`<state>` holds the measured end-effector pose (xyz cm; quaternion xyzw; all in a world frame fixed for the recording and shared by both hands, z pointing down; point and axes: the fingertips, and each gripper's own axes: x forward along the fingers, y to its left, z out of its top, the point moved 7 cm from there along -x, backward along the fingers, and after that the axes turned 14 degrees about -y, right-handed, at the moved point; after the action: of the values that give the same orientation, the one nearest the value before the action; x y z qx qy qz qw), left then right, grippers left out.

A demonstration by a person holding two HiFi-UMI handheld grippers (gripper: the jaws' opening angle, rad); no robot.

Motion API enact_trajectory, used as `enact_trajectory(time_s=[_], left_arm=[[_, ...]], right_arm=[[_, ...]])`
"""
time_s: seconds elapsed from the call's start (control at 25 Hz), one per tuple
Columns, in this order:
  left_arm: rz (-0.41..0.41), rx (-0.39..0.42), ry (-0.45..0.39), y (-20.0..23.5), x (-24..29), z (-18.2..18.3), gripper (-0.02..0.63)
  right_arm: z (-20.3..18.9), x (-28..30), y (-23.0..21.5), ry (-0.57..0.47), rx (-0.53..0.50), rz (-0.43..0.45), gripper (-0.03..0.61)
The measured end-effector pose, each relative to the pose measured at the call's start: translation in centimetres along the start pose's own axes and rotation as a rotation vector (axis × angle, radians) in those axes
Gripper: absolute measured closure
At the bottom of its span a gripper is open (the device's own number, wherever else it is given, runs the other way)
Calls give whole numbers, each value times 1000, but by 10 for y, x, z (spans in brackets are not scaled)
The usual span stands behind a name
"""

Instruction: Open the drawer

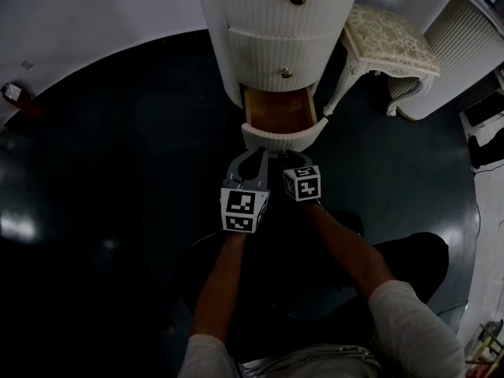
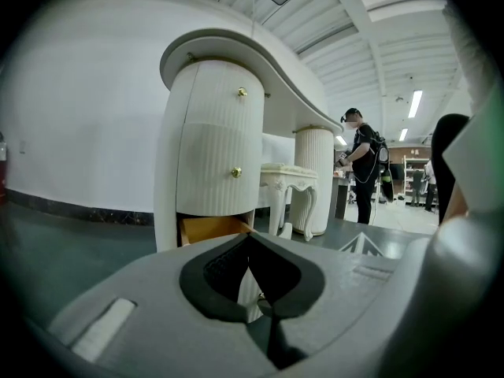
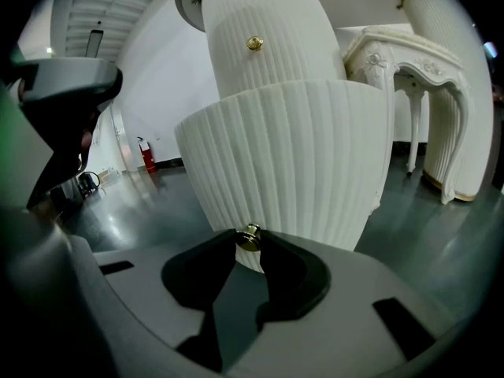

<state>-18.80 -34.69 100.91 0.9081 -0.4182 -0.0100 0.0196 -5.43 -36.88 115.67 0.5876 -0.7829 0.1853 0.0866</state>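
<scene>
While the drawer (image 1: 280, 137) stands pulled out, the right claw (image 3: 250, 243) pinches its knob (image 3: 250, 235).

The drawer (image 1: 282, 137), lowest in a white fluted cabinet (image 1: 272, 50), is seen pulled out level toward the near side, its orange-brown wooden inside exposed. Its curved, ribbed white front is fitted with a small brass knob (image 3: 250, 238) at the centre.
</scene>
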Motion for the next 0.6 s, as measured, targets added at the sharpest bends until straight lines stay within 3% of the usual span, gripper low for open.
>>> enact_trajectory(time_s=[0.16, 0.6], left_arm=[[4, -9, -2, -2, 8, -6, 603], [2, 13, 4, -4, 19, -14, 604]], right_arm=[[-4, -13, 5, 14, 40, -22, 472], [-20, -37, 15, -2, 28, -37, 472]])
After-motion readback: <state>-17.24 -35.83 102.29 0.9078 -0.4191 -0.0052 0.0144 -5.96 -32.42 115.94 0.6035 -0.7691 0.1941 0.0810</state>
